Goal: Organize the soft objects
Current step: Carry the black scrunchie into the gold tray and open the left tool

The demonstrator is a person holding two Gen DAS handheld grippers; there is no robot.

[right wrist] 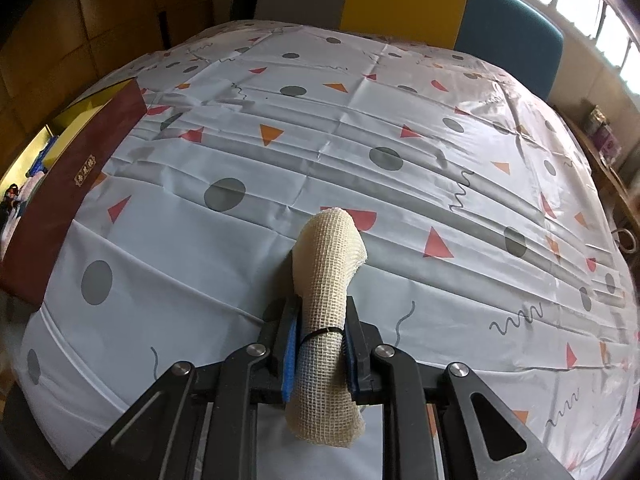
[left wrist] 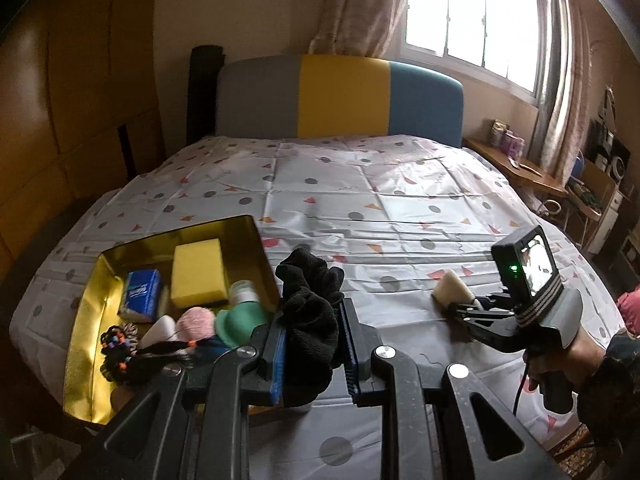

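My left gripper (left wrist: 314, 344) is shut on a crumpled black cloth (left wrist: 310, 312), held just right of the gold-lined box (left wrist: 86, 312). The box holds a yellow sponge (left wrist: 197, 272), a blue tissue pack (left wrist: 141, 293), a green soft item (left wrist: 236, 320), a pink puff (left wrist: 196, 320) and a black beaded hair piece (left wrist: 120, 350). My right gripper (right wrist: 320, 344) is shut on a rolled cream mesh cloth (right wrist: 326, 292) tied with a black band, just above the bed cover. The right gripper also shows in the left wrist view (left wrist: 460, 308), with the roll's tip (left wrist: 450, 286).
The bed cover (right wrist: 360, 128) is white with grey dots and orange triangles. The box's dark red outer wall (right wrist: 68, 188) stands at the left. A grey, yellow and blue headboard (left wrist: 340, 98) is at the back. A wooden side table (left wrist: 520, 168) with small items stands right.
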